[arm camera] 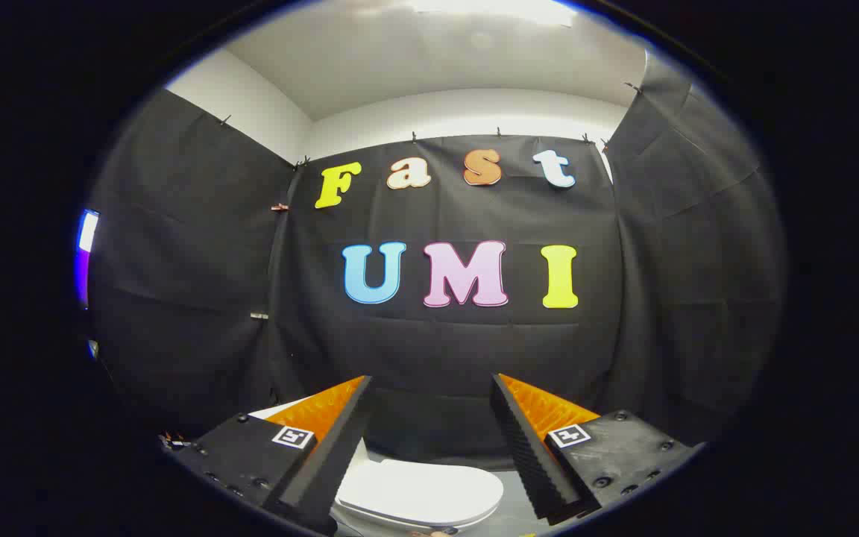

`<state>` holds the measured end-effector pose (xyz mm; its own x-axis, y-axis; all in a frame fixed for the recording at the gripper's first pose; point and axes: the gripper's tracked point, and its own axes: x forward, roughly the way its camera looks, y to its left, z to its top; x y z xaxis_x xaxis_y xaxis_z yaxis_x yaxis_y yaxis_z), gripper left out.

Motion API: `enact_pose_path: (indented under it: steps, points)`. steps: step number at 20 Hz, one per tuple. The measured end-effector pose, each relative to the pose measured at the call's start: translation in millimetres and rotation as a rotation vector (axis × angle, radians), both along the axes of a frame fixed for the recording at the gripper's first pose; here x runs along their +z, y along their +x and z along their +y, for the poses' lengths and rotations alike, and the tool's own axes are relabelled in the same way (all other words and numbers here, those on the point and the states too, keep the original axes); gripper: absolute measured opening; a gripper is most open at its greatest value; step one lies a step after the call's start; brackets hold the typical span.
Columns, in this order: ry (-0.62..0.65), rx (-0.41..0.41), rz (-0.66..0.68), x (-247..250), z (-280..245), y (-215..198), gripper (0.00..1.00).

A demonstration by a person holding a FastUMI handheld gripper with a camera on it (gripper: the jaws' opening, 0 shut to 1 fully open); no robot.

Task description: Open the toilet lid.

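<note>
in the gripper view we see the gripper (429,388) held up and pointing at the black cloth wall (444,343) of the booth, its two fingers spread wide apart with nothing between them. the left finger (329,447) and the right finger (530,447) are black wedges with ribbed inner faces and orange sides, and each carries a small square black-and-white marker on its base.

low down between the fingers, below their tips, we see the toilet lid (418,492). it is white, rounded and lying flat, closed over the seat, and neither finger touches it. the left finger covers part of its near-left edge. a strip of pale grey floor (511,514) shows to the right of the lid, next to the right finger. a bit of white surface also peeks out behind the left finger, but we cannot tell what it belongs to.

above the cloth we see a white wall (467,112) and a white ceiling (429,52).
</note>
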<state>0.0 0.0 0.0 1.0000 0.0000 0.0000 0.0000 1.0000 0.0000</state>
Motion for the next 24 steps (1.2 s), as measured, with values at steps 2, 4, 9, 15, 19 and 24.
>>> enact_pose_path:
  steps: [2, 4, 9, 15, 19, 24]
  points:
    - [0.001, 0.002, 0.004, -1.1, 0.4, -0.1, 0.98]
    - [-0.002, 0.003, 0.009, -1.9, 0.3, -0.5, 0.98]
    - [-0.001, 0.012, 0.006, 1.1, 3.3, -1.0, 0.98]
    - [-0.009, 0.012, 0.005, 2.6, 3.7, -3.4, 0.98]
    - [-0.001, 0.009, 0.001, 3.9, 2.0, -3.1, 0.98]
    - [0.004, 0.003, 0.004, 1.3, 0.8, -2.0, 0.98]
